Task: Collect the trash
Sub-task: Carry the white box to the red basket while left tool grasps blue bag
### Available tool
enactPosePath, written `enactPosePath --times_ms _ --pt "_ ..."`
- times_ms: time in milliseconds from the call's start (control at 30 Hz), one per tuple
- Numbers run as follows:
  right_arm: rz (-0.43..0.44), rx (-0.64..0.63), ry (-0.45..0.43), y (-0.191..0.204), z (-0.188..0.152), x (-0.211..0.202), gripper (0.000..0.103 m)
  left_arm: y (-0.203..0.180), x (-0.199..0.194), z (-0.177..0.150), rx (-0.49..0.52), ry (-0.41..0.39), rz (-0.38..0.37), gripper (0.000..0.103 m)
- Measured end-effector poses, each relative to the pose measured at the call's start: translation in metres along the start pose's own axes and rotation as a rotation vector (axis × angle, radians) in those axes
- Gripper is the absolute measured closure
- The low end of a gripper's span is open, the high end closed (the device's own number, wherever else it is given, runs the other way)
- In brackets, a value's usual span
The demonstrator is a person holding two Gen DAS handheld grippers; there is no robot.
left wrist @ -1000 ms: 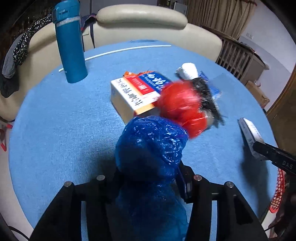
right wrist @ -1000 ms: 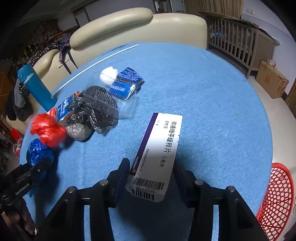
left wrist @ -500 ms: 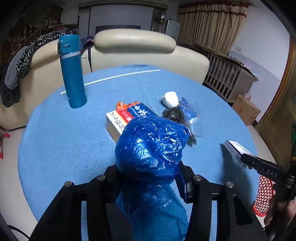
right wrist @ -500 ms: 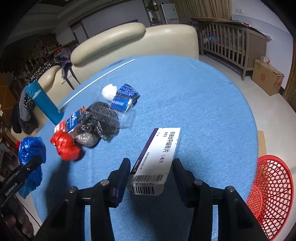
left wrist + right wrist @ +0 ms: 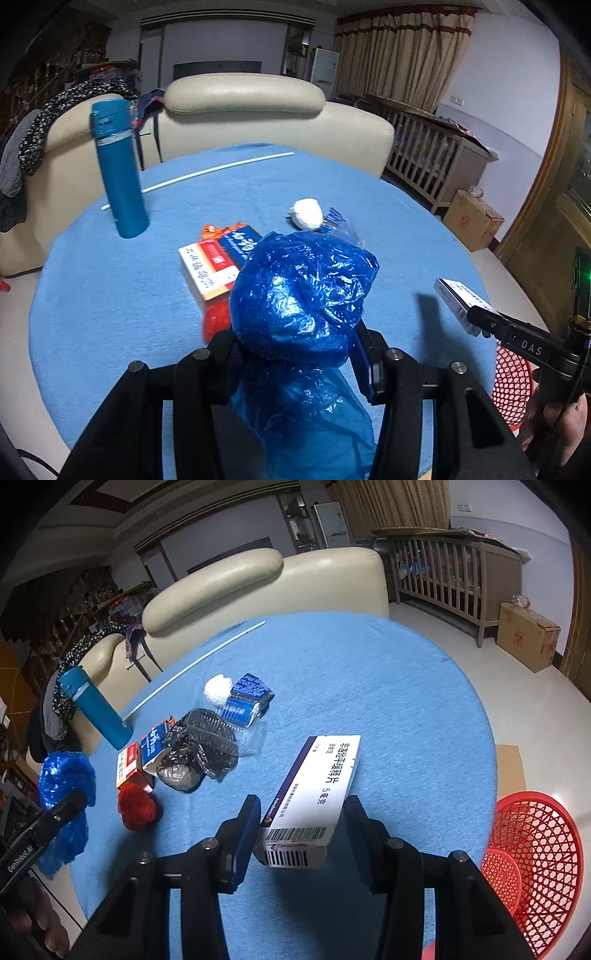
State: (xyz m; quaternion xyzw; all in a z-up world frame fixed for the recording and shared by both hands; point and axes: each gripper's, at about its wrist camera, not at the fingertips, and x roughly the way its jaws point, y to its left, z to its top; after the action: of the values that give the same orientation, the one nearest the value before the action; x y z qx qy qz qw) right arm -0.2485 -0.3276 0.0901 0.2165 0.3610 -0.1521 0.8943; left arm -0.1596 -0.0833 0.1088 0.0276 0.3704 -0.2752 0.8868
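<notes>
My left gripper [image 5: 295, 343] is shut on a crumpled blue plastic bag [image 5: 303, 291], held above the round blue table [image 5: 110, 295]. My right gripper [image 5: 301, 823] is shut on a white medicine box [image 5: 317, 786] with a barcode end, also lifted off the table. In the left wrist view that box [image 5: 458, 301] shows at the right, and in the right wrist view the blue bag [image 5: 66, 779] shows at the far left. A red mesh basket [image 5: 535, 864] stands on the floor beside the table.
Still on the table: a red wad [image 5: 136, 805], a black bag with a clear tray [image 5: 207, 746], a red-and-blue carton [image 5: 218, 258], a blue packet [image 5: 247, 698], a white wad [image 5: 306, 213], a teal flask [image 5: 120, 173], a white rod [image 5: 199, 173]. A cream sofa [image 5: 258, 110] stands behind.
Both grippers have risen with their loads, so the table looks farther away. The red wad, beside the blue bag a second ago, is now hidden behind it in the left wrist view.
</notes>
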Motion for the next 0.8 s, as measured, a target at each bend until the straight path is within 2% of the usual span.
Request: enactPosePath --times_ms 333,467,800 --pt "-0.075 0.084 -0.041 -0.048 -0.006 -0.029 0.054 -0.016 0.001 0.007 -0.012 -0.005 -0.13 0.052" --pt "-0.109 0.13 -0.059 -0.071 -0.013 -0.043 0.054 -0.026 0.002 0.009 0.007 -0.001 -0.153 0.052" --pt "-0.23 0.253 -0.056 -0.143 -0.046 -0.07 0.054 -0.087 0.013 0.007 0.135 0.03 -0.237 0.052"
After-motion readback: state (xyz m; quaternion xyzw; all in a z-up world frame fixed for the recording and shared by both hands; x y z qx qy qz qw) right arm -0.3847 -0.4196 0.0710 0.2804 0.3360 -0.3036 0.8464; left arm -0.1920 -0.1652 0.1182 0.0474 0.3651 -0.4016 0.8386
